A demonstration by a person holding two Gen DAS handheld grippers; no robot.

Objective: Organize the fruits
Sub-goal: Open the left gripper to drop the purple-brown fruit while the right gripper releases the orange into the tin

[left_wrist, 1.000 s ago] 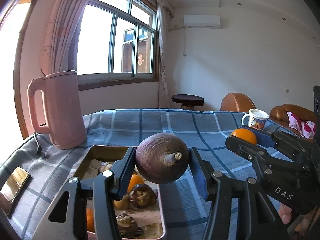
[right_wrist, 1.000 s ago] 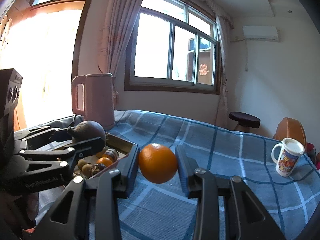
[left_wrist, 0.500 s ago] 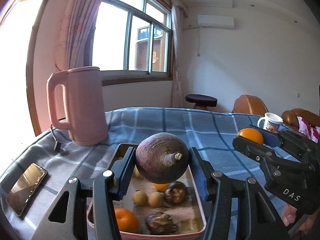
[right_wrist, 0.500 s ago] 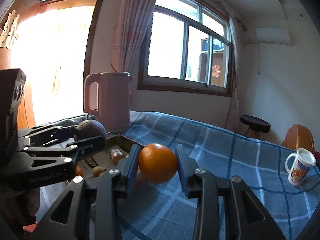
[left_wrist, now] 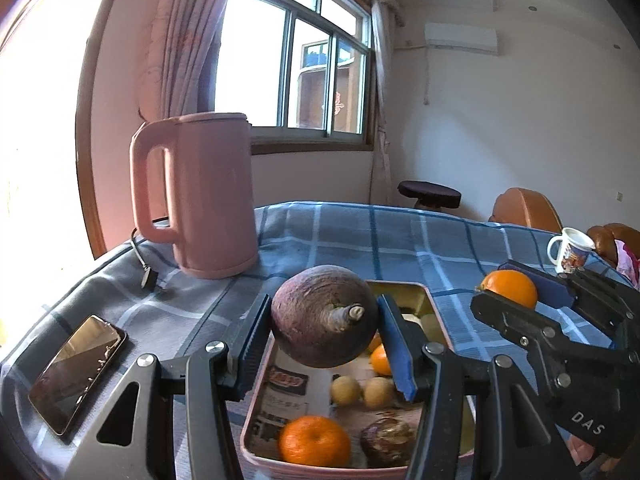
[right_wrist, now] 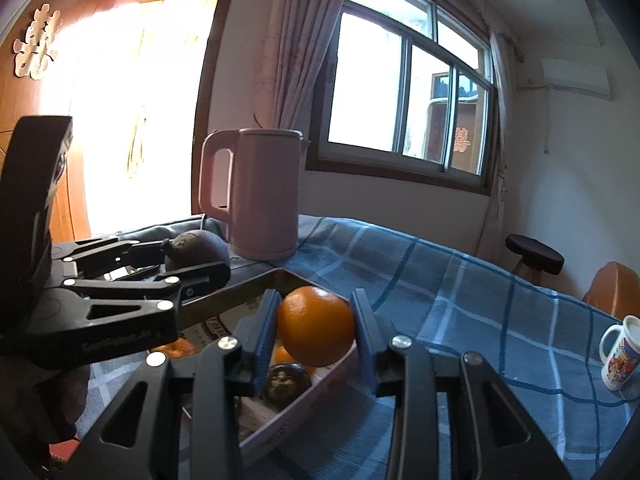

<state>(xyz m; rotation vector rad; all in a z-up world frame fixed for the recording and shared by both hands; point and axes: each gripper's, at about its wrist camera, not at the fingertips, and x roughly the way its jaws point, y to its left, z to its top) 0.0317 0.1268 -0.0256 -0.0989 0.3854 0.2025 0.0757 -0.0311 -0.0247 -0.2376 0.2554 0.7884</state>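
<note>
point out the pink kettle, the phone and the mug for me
pink kettle (left_wrist: 216, 200), left wrist view, middle of its body
phone (left_wrist: 76, 366), left wrist view, centre of its screen
mug (right_wrist: 620, 354), right wrist view, printed side of its body

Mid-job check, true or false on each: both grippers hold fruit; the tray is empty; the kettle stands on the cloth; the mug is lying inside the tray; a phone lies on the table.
1. Both grippers hold fruit. True: the left gripper clamps a dark purple fruit, the right gripper an orange.
2. The tray is empty. False: it already holds several fruits.
3. The pink kettle stands on the checked cloth. True.
4. The mug lies inside the tray. False: it stands upright on the cloth, far from the tray.
5. A phone lies on the table. True.
</note>
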